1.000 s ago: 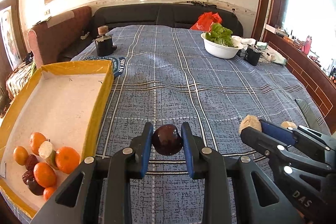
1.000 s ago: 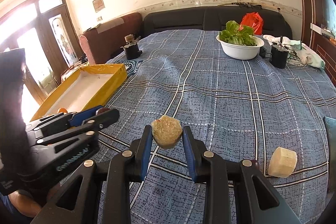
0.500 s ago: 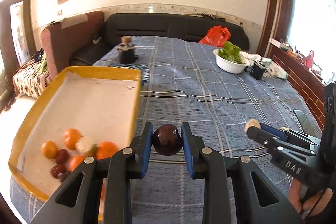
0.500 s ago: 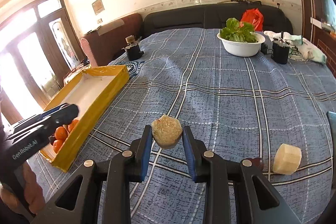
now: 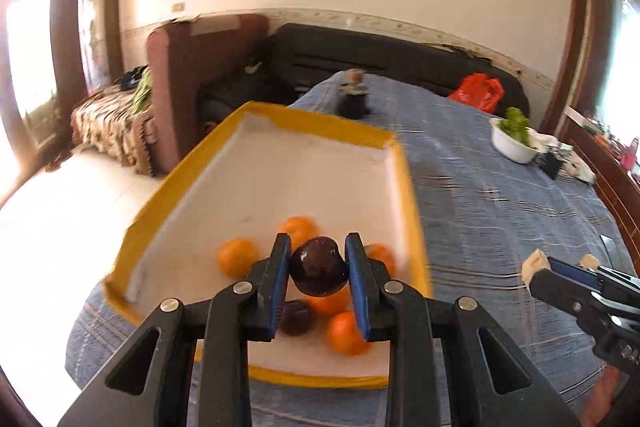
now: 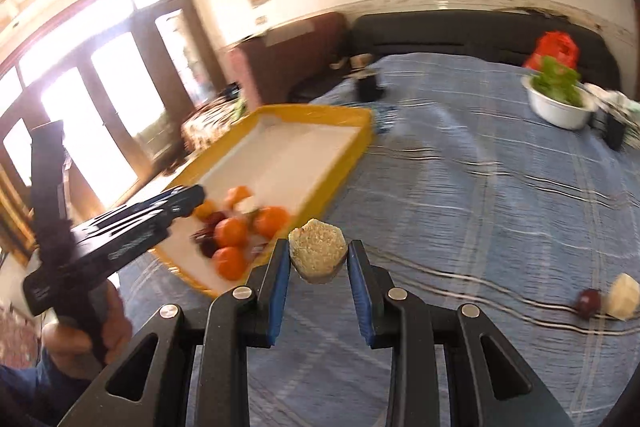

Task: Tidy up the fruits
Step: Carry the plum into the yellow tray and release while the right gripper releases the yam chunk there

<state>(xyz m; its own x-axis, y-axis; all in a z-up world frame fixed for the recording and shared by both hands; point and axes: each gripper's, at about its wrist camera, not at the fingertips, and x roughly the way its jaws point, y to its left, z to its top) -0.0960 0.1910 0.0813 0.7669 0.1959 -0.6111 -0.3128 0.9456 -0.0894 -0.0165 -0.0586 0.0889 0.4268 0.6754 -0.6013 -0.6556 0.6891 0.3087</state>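
Shifted since earlier: left hand-held gripper (image 5: 317, 269), pinching dark plum (image 5: 318, 271), now over yellow tray (image 5: 408, 183). Right hand-held gripper (image 6: 318, 261) pinches cut pale fruit (image 6: 318, 255) beside tray. Advice: lower between oranges (image 5: 237, 262), then release.

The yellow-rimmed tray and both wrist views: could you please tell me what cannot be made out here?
- Left wrist view: the left gripper, shut on a dark purple fruit, hides part of the orange fruit pile in the yellow-rimmed tray; no count possible.
- Right wrist view: motion blur smears the pile; the pale piece is unidentifiable.
- Right wrist view: the beige cut chunk in the right gripper cannot be identified.
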